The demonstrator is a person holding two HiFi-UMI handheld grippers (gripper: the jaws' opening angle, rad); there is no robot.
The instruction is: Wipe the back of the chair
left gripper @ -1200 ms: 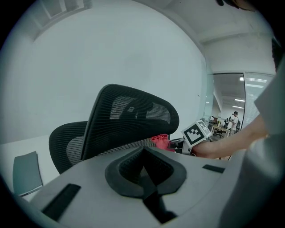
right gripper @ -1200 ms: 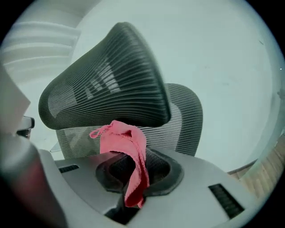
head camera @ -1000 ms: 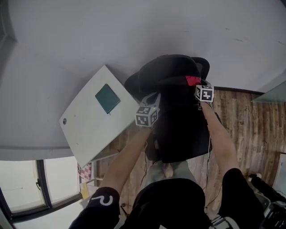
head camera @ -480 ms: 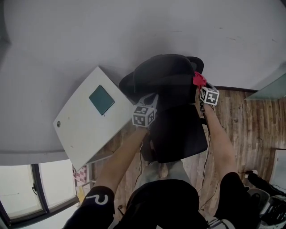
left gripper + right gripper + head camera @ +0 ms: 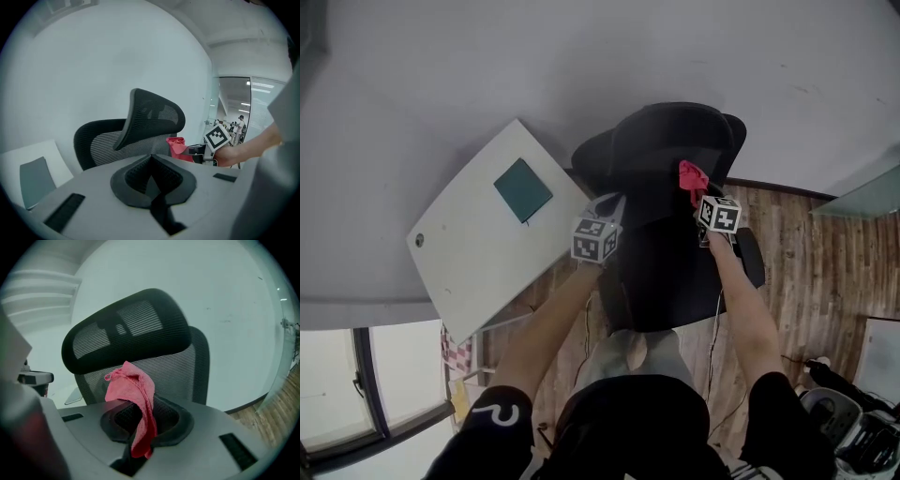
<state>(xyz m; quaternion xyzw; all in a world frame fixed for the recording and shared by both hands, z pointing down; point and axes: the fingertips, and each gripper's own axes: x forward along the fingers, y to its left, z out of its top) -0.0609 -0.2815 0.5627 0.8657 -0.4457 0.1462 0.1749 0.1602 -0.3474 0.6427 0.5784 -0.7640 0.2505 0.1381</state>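
Pinching the red cloth point(image 5: 136, 390) in my right gripper point(image 5: 140, 437), left gripper point(image 5: 152, 183) pressed together empty; the mesh chair back point(image 5: 187, 366) could snag it loose.

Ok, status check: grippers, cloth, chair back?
Left gripper shut, empty. Right gripper shut on cloth. Cloth held up before chair back, contact unclear. Nothing in between.

Black short sleeves point(image 5: 502, 427), one perhaps white-lettered
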